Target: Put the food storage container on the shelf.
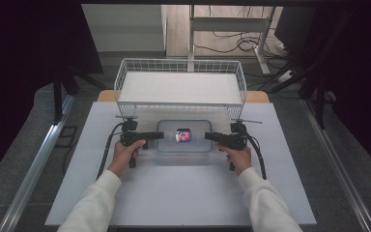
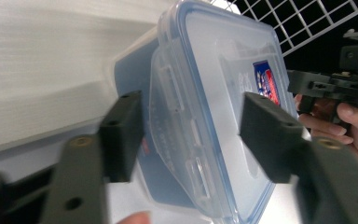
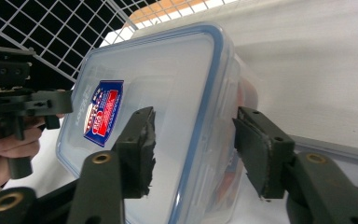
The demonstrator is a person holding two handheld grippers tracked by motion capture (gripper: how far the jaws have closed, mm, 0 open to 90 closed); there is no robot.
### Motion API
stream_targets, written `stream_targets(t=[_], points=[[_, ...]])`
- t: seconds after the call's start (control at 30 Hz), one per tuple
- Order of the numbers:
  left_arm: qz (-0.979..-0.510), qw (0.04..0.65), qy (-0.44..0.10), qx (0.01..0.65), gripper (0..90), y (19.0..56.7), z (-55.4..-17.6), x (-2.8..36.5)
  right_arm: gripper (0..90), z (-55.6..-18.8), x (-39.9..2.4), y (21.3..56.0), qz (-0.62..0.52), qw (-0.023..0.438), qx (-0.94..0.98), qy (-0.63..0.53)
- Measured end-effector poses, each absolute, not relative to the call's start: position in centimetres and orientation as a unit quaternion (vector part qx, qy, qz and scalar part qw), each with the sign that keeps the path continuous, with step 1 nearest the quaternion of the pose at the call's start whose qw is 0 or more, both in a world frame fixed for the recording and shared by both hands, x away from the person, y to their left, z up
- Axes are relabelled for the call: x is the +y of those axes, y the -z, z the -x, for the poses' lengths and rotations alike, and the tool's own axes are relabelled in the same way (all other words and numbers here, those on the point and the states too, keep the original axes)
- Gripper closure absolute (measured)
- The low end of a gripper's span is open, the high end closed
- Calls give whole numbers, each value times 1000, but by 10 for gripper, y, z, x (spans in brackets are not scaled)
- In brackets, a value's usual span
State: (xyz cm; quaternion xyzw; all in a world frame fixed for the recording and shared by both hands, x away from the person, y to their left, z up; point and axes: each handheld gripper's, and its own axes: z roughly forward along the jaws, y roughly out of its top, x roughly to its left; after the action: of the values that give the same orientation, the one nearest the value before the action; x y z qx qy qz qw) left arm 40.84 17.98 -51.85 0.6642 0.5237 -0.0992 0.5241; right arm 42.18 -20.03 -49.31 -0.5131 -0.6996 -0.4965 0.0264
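Two tongs, left tongs at nine o'clock and right tongs at three, stand open around the side flaps of the lidded box mid-tabletop; squeeze both flaps evenly.
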Motion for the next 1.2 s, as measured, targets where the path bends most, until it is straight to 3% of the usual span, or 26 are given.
stream_targets(t=[0.13, 0.47, 0.73, 1.03, 1.2], points=[[-663, 523, 70, 531, 283, 513, -400, 184, 426, -411, -200, 490, 507, -13, -707, 493], [-725, 499, 0, 475, 291, 485, -344, 186, 443, -367, -205, 464, 417, -78, -769, 478], [-765, 459, -32, 451, 292, 485, -300, 171, 574, -338, -199, 463, 391, -89, -793, 459], [-771, 439, -39, 460, 292, 493, -268, 174, 848, -319, -180, 475, 355, -96, -834, 412], [-776, 433, -48, 457, 291, 492, -255, 176, 884, -315, -162, 478, 329, -101, -852, 394]])
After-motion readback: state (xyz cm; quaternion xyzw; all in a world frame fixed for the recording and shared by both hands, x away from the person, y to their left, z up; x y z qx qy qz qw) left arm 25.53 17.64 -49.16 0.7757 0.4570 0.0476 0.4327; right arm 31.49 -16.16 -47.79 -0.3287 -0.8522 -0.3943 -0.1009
